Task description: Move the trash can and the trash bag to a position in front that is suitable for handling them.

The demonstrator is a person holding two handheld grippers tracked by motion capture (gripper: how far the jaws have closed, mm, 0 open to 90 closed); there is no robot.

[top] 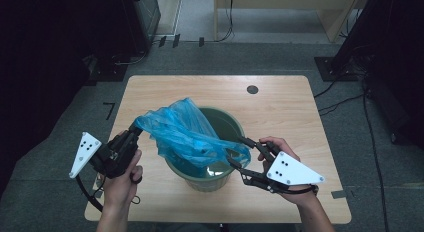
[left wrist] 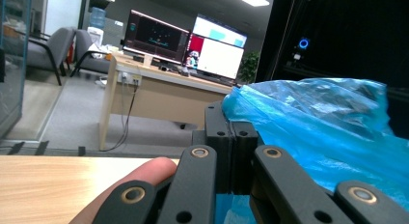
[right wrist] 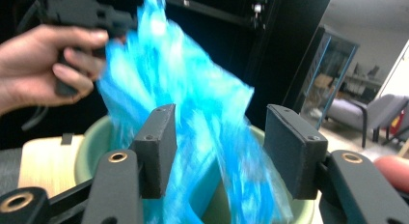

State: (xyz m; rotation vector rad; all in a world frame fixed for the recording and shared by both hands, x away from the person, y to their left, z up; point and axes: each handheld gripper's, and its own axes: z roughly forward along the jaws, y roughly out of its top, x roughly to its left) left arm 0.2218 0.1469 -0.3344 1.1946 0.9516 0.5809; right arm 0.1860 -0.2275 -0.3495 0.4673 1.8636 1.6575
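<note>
The left gripper (top: 136,128) is clamped on one corner of the blue bag (top: 185,129), its jaws pressed together with the plastic pinched between them; in the left gripper view the bag (left wrist: 328,122) billows just right of the closed jaws. The bag stretches from that grip across and down into the green bin (top: 220,177), which stands on the table (top: 280,107) between the two hands. The right gripper (top: 240,151) sits at the bin's near-right rim, jaws apart, with the bag's loose end (right wrist: 212,137) hanging between the pads (right wrist: 154,147), not pinched
</note>
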